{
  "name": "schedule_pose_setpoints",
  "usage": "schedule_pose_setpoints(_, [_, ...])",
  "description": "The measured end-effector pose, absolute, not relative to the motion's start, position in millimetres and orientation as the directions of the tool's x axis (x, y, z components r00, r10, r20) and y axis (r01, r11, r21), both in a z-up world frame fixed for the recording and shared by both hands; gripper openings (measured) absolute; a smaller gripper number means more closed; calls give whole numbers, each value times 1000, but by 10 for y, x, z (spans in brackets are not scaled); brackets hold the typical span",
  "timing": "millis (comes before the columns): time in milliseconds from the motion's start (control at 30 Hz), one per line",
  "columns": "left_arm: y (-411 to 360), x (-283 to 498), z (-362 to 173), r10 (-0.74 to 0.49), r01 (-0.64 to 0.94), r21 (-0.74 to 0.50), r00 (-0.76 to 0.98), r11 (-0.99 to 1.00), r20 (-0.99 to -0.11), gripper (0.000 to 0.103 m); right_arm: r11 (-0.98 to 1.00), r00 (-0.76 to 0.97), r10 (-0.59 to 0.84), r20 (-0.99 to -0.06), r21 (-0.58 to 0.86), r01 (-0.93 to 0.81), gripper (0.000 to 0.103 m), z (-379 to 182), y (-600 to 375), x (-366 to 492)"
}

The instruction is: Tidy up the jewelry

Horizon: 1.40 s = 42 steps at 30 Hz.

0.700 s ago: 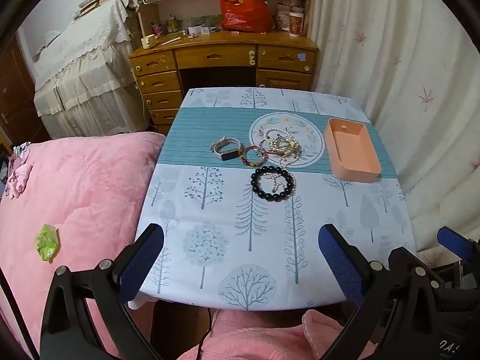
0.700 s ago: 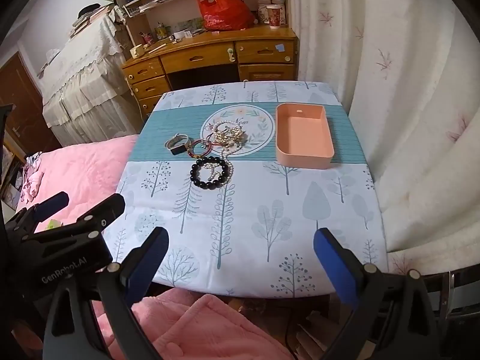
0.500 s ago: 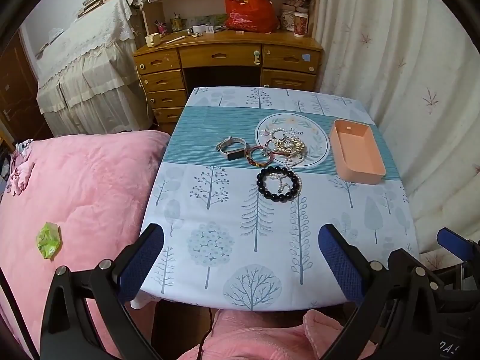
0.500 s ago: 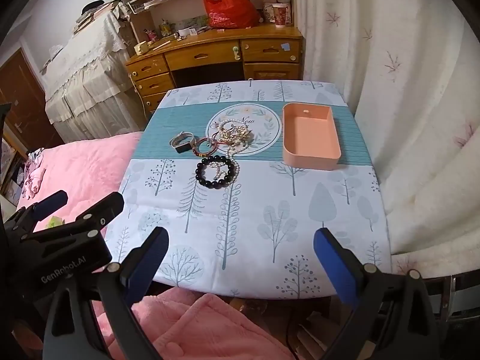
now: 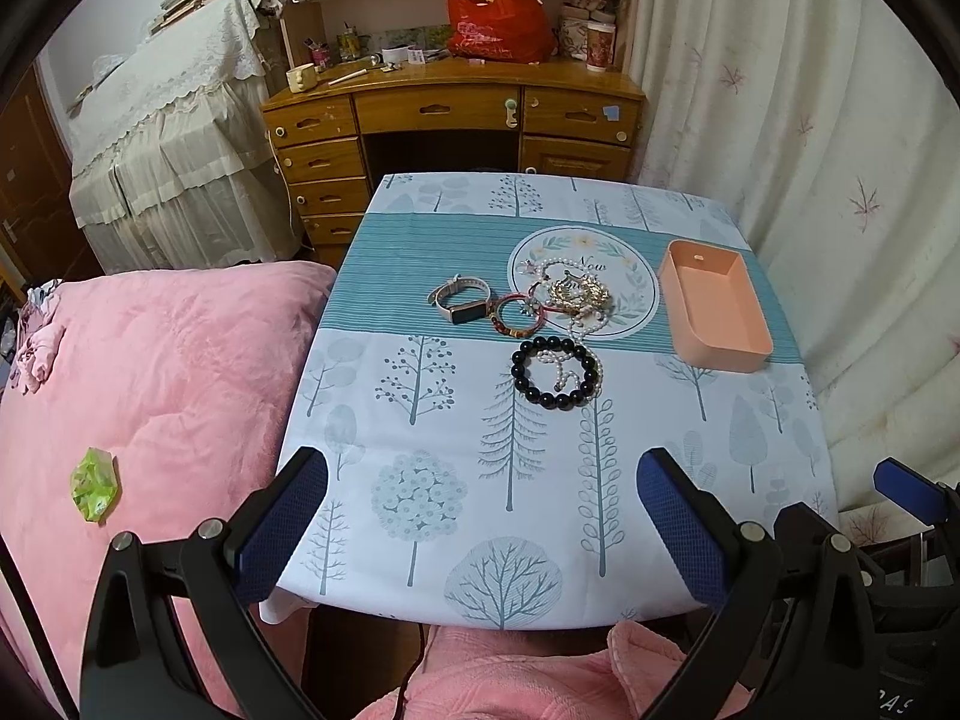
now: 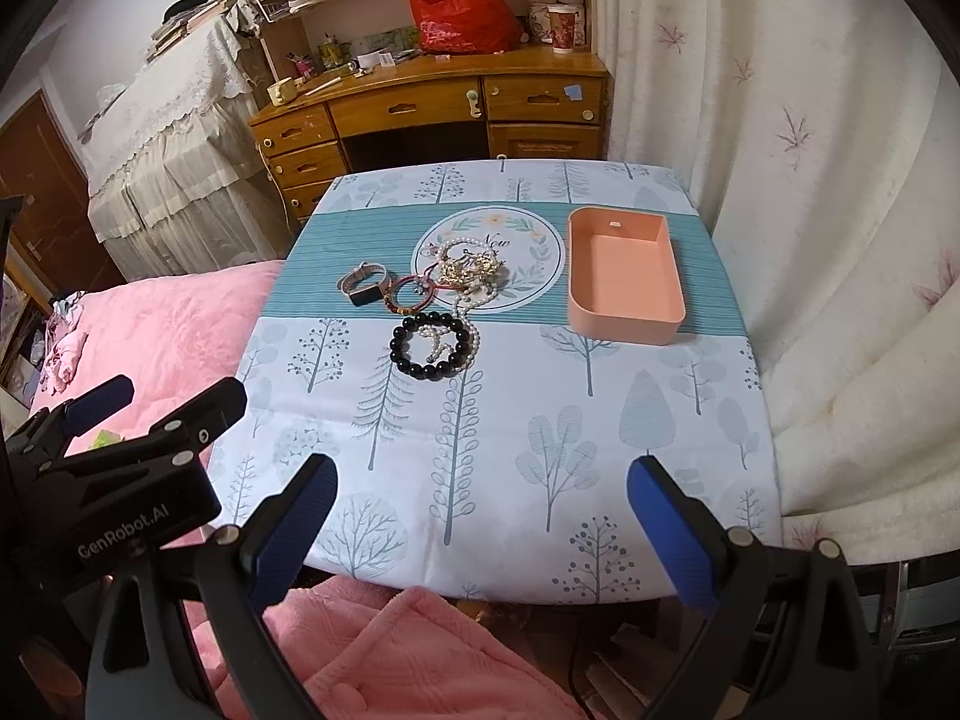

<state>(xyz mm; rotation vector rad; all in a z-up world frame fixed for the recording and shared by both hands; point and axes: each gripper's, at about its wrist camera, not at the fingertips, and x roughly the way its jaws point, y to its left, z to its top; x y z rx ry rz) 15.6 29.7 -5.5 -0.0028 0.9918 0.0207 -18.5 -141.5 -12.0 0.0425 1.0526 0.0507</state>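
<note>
Left gripper (image 5: 483, 516) hovering over near table edge, jaws spread wide, gripping nothing. Watch (image 5: 459, 303) lying leftmost on tablecloth (image 5: 420, 420); red bracelet (image 5: 517, 315), gold-and-pearl tangle (image 5: 573, 294), black bead bracelet (image 5: 555, 373) clustering mid-table. Empty peach tray (image 5: 714, 306) sitting right. Right gripper (image 6: 483, 510) gaping wide, empty.

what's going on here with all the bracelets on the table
A person is holding a two-finger gripper in each hand over a small table with a tree-print cloth, about to sort jewelry. Both the left gripper and the right gripper are wide open and hold nothing. The jewelry lies untouched in a cluster: a black bead bracelet, a red bracelet, a watch and a tangle of pearl and gold chains. The pink tray beside them is empty.
</note>
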Motion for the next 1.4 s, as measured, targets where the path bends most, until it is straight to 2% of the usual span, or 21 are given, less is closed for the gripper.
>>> schedule_pose_setpoints(1400, [388, 347, -290, 12, -38, -6, 457, 999, -890, 102, 994, 441, 112, -890, 103, -43, 98, -265, -1385, -59])
